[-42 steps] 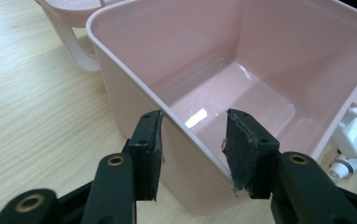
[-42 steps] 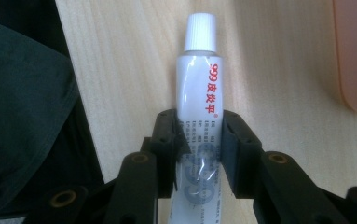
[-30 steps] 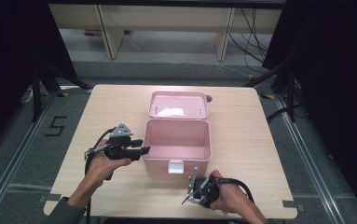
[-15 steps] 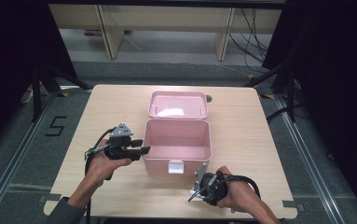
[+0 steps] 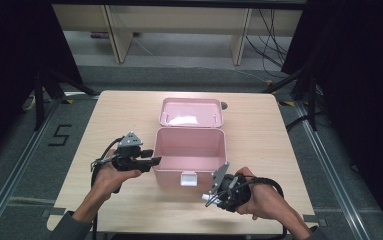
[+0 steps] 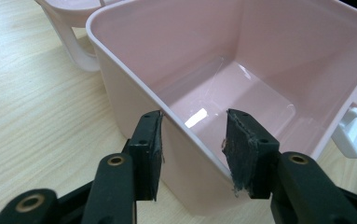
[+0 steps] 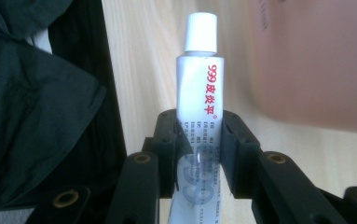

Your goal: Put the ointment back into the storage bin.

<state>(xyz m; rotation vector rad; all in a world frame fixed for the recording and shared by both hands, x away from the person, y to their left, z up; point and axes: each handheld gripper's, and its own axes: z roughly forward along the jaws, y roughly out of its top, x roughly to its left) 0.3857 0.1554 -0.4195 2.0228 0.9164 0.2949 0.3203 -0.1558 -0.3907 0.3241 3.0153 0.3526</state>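
My right claw [image 7: 198, 135] grips the white ointment tube [image 7: 198, 88] above the table's near edge; my left claw [image 6: 192, 140] straddles, unclenched, the open pink box's [image 5: 191, 150] wall. Next: carry the tube over and drop it in.

Wooden table [image 5: 119, 105], grey floor [image 5: 189, 77] (dark curtains [image 5: 359, 75])

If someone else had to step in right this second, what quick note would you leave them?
Left gripper: jaws straddle the left wall of the open pink box, one outside, one inside; whether they press on it I cannot tell.
Right gripper: jaws shut on a white-capped ointment tube, held near the box's front corner.
Lid lies open behind the box, which looks empty.
Done: tube picked up.
Left, probably: put the tube into the box, then close the lid.
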